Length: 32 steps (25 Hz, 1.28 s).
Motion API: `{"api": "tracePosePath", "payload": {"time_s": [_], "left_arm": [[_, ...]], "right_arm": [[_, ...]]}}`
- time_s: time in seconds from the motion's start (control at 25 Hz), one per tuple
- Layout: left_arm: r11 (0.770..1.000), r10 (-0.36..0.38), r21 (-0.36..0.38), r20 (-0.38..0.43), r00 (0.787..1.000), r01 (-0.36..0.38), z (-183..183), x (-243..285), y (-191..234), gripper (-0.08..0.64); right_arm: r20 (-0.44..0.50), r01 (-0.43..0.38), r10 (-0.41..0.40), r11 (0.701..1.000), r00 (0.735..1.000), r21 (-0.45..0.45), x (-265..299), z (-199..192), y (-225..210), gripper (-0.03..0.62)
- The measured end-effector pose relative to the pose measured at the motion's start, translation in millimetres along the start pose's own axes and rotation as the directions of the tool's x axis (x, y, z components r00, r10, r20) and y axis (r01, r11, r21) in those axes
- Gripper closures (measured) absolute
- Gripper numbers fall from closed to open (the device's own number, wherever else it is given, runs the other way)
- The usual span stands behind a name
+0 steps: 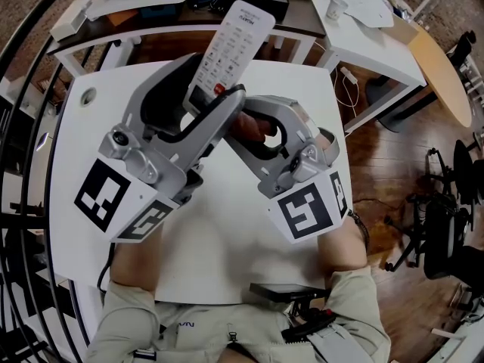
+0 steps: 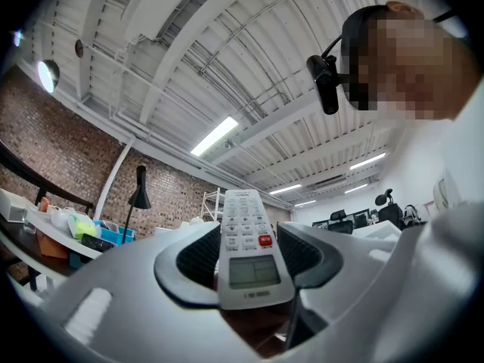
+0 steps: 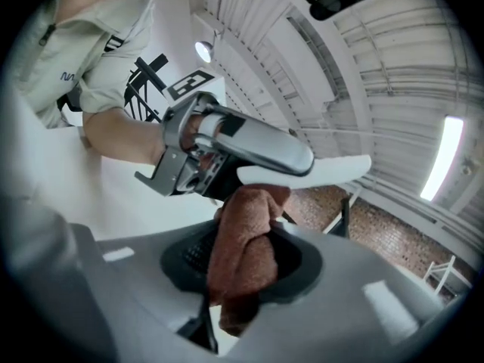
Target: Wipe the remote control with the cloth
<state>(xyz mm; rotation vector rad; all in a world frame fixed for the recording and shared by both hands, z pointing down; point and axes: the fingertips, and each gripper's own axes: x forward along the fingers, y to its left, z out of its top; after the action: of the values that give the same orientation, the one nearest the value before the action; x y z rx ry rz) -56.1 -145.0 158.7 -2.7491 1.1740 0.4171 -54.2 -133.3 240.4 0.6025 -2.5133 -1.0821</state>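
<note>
**Desk:** What are the tools doing?

**Operator:** My left gripper [image 2: 249, 257] is clamped on the lower end of the remote control [image 2: 246, 233], one jaw on each long side. My right gripper [image 3: 242, 259] is clenched on a rust-brown cloth [image 3: 240, 240]. The cloth is bunched upright between the jaws, with a tail hanging below them.

**Desk:** And where is the remote?

**Operator:** It's up in the air over the white table [image 1: 227, 237], button face up, with its far end angled away from me past the table's back edge. The top of the cloth sits against the remote's white underside, right by the left jaws. I'd call it touching, as far as the right gripper view shows.

**Desk:** How much room do you have?

**Operator:** In the head view both grippers cross over the middle of the table. The table's front edge runs along my lap and its right edge is close beside the right gripper's marker cube [image 1: 306, 210]. There's a round cable hole [image 1: 89, 95] near the back-left corner. A cluttered dark shelf [image 1: 113, 25] stands just behind the table, and a second white desk [image 1: 370, 40] is at the back right. Beyond that is wooden floor [image 1: 393, 165], with black office chairs [image 1: 446, 218] well off to the right.

**Desk:** Any writing?

**Operator:** The remote has a red button [image 2: 265, 240] above a grey display [image 2: 253, 271]. There's a line of print under the display and a name at the top end, but both are too small for me to read. The cubes carry only black-and-white squares.
</note>
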Motion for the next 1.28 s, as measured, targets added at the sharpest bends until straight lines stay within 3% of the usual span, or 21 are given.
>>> {"api": "tracePosePath", "payload": {"time_s": [0.24, 0.32, 0.48, 0.64, 0.92, 1.28], "left_arm": [[0.998, -0.05, 0.037, -0.019, 0.999, 0.051, -4.6, 6.1, -21.8, 0.314], [0.997, -0.068, 0.046, -0.026, 0.997, 0.069, -5.8, 7.0, -25.6, 0.314], [0.992, -0.111, 0.049, -0.044, 0.993, 0.113, -10.0, 9.5, -33.7, 0.314], [0.986, -0.157, 0.048, -0.067, 0.985, 0.16, -18.3, 12.6, -39.4, 0.314], [0.978, -0.204, 0.028, -0.087, 0.975, 0.207, -24.1, 15.4, -41.6, 0.314], [0.978, -0.206, 0.015, -0.077, 0.975, 0.208, -21.4, 14.3, -39.1, 0.314]], "right_arm": [[-0.025, 0.168, -0.166, 0.981, 0.986, 0.097, -21.5, -13.9, -41.0, 0.479], [-0.032, 0.241, -0.239, 0.956, 0.97, 0.166, -28.8, -18.7, -58.5, 0.479], [-0.015, 0.363, -0.378, 0.877, 0.926, 0.314, -45.2, -23.4, -91.8, 0.478], [-0.003, 0.4, -0.425, 0.849, 0.905, 0.345, -49.0, -25.6, -107.8, 0.477], [0.009, 0.382, -0.41, 0.859, 0.912, 0.34, -34.3, -21.9, -107.6, 0.479], [0.04, 0.293, -0.321, 0.904, 0.946, 0.312, -11.7, -11.4, -79.3, 0.479]]}}
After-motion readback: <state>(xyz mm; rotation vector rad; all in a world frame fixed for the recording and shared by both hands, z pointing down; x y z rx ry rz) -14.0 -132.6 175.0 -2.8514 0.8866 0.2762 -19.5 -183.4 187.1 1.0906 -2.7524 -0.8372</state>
